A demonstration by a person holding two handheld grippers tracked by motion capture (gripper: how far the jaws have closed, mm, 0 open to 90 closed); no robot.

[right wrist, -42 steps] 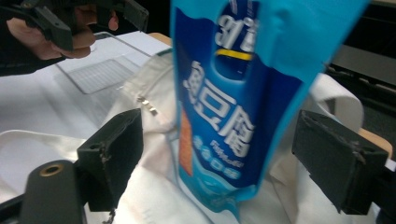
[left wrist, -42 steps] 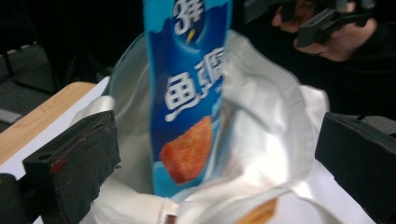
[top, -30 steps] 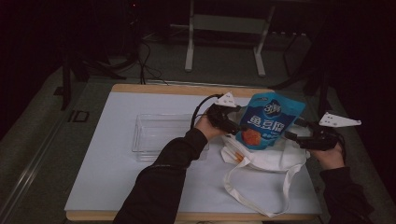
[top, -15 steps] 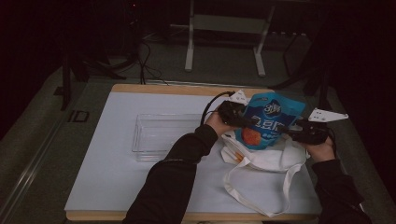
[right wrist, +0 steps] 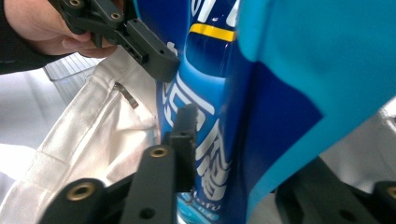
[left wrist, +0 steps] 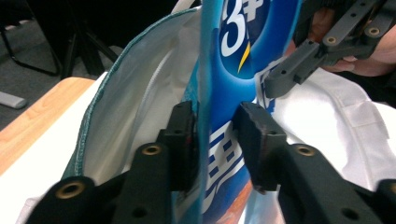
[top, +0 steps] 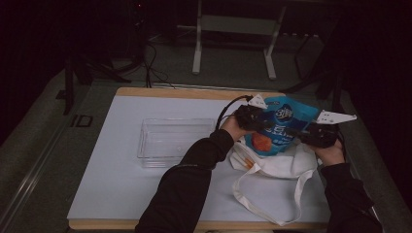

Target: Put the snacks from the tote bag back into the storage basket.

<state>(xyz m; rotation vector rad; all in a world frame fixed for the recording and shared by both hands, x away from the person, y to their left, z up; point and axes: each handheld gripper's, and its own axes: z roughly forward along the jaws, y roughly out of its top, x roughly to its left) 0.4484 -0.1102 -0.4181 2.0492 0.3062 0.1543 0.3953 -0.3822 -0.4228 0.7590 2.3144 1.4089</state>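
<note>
A puffy blue snack bag (top: 281, 127) stands half out of a white tote bag (top: 279, 164) at the right of the table. My left gripper (top: 252, 116) holds the bag's left side, where its jaws have just been closing. In the left gripper view the bag (left wrist: 219, 84) sits between the pads (left wrist: 183, 135) of that gripper (left wrist: 217, 128), and they press on it. My right gripper (top: 315, 133) has also just been closing and grips the bag's right side. In the right gripper view, one pad (right wrist: 187, 135) of that gripper (right wrist: 247, 140) lies against the bag (right wrist: 210, 93); the other is hidden behind it.
A clear plastic tray (top: 145, 145) lies left of the bag on the white table top (top: 111, 184). The tote's long handles (top: 252, 201) trail toward the table's near edge. A wooden rim (top: 170, 91) borders the far side, with dark floor and stands beyond.
Both grippers have moved inward toward each other and closed their jaws onto the blue bag. The left hand shifted to the right, the right hand to the left.
</note>
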